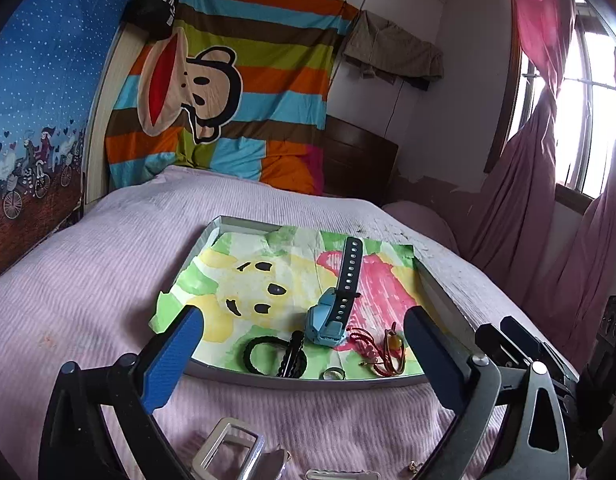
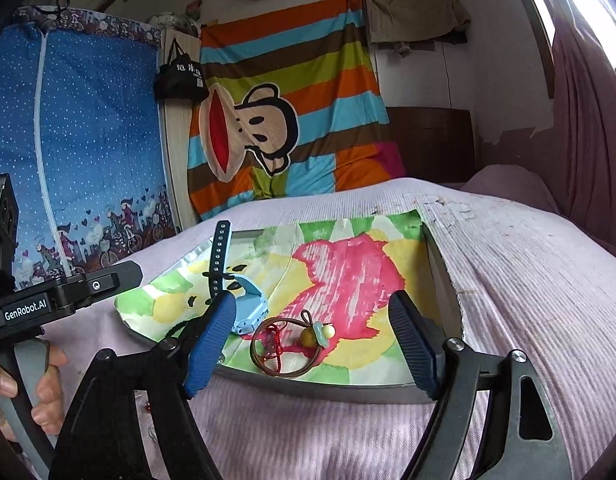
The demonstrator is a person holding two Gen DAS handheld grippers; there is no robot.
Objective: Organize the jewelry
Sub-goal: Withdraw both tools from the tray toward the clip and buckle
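Note:
A shallow grey tray point(image 1: 292, 381) lined with a colourful cartoon paper lies on the bed; it also shows in the right wrist view point(image 2: 347, 394). In it lie a light-blue watch with a black strap point(image 1: 327, 322) point(image 2: 248, 310), a black hair tie point(image 1: 262, 354), a black hair clip point(image 1: 292, 354), a small ring point(image 1: 333, 374), and a red cord bracelet with a yellow bead point(image 1: 381, 350) point(image 2: 292, 340). My left gripper point(image 1: 302, 340) is open over the tray's near edge. My right gripper point(image 2: 313, 336) is open, just above the bracelet.
The pink bedspread point(image 1: 88, 300) surrounds the tray. A silver buckle-like piece point(image 1: 228, 446) and small trinkets lie on the bed below my left gripper. The other gripper's body point(image 2: 48, 300) and a hand point(image 2: 36, 384) are at the left. A striped cartoon sheet point(image 1: 228, 80) hangs behind.

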